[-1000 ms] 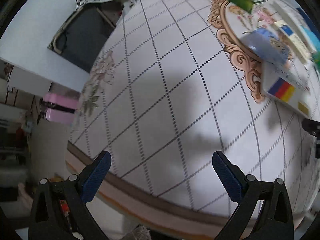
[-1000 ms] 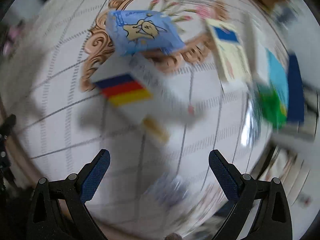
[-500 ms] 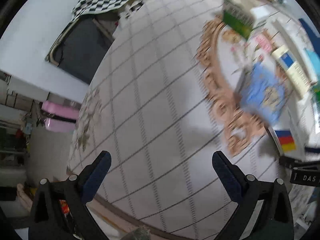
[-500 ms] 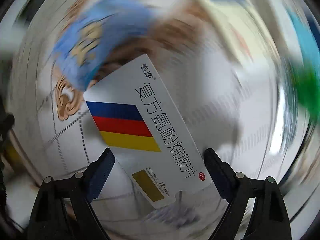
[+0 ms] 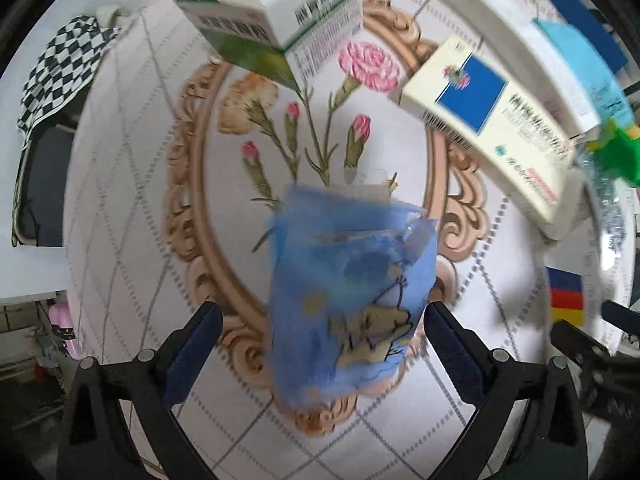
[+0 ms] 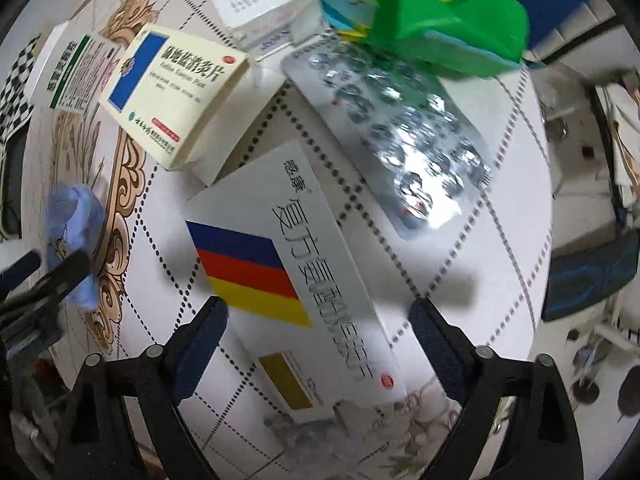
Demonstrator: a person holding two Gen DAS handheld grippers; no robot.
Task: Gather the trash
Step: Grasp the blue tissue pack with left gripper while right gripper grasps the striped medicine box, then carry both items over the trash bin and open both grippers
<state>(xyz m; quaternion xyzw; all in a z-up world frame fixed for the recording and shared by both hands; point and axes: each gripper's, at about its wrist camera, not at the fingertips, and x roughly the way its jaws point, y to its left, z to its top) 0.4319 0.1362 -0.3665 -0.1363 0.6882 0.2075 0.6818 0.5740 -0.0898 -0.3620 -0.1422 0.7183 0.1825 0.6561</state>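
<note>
My left gripper point(image 5: 320, 352) gapes empty over the soft, crumpled blue wrapper point(image 5: 352, 300) mid-tablecloth point(image 5: 120, 200), my right gripper point(image 6: 318, 344), wide and just reopening, straddles the stiff, light medicine box point(image 6: 288, 276): pinch its long edges.

Four medicine boxes point(image 6: 276, 280) — one blister sheet point(image 6: 400, 152), two wrappers point(image 5: 348, 308).

Hovering wide open: right gripper point(image 6: 316, 344), jaws just widening again, straddling white medicine box point(image 6: 296, 276) without touching. Lying just beyond on patterned tablecloth point(image 6: 500, 208): silver blister pack point(image 6: 404, 136).
</note>
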